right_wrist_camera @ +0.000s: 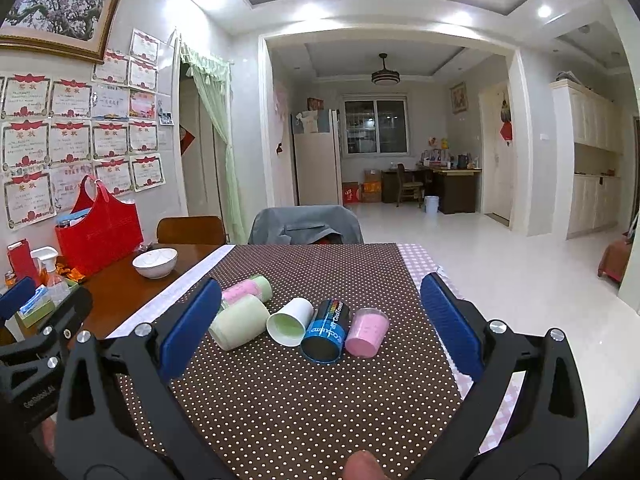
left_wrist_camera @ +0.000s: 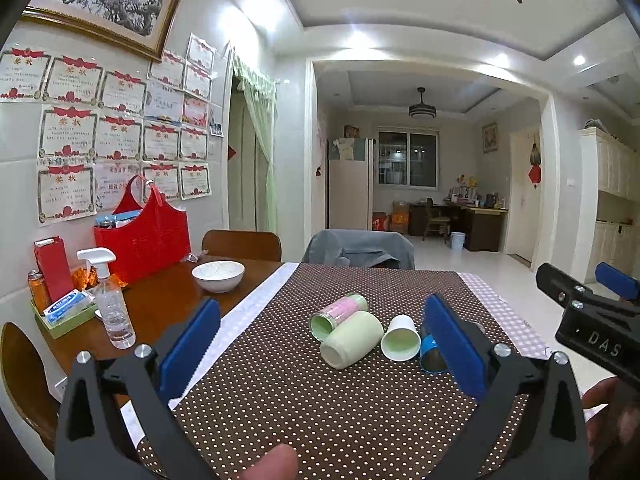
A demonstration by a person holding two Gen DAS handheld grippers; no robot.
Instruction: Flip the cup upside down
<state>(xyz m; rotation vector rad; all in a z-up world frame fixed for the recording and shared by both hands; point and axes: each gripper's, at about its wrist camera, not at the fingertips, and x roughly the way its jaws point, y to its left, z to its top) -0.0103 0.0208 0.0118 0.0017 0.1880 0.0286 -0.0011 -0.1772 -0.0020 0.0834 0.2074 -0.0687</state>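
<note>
Both grippers hovered over the near edge of the table, nothing held. Left gripper (left_wrist_camera: 320, 344): jaws wide, empty. Right gripper (right_wrist_camera: 320, 328): jaws wide, empty.

Beyond them, toward the middle of the dotted brown cloth (right_wrist_camera: 280, 400), five cups lay in a touching cluster, all on their sides. Nearest, in the right wrist view: pale green cup (right_wrist_camera: 239, 322), white paper cup (right_wrist_camera: 291, 321) with mouth facing the camera, blue-banded dark cup (right_wrist_camera: 326, 336), pink cup (right_wrist_camera: 367, 333). Just behind, the pink-and-green cup (right_wrist_camera: 248, 288). None stood mouth down.

Judged step: approach, before any grasp. Which cup is meant could not be told. The next move would call for closing across one cup's wall without nudging its neighbours, since they touch and would probably roll, then lifting it and turning it so the rim goes down on the cloth.

Farther, toward the left edge on bare wood: white bowl (left_wrist_camera: 218, 276), spray bottle (left_wrist_camera: 112, 304).

View differences: the left wrist view hid the pink cup behind its right finger and cut off most of the dark cup; the right wrist view showed all five.
</note>
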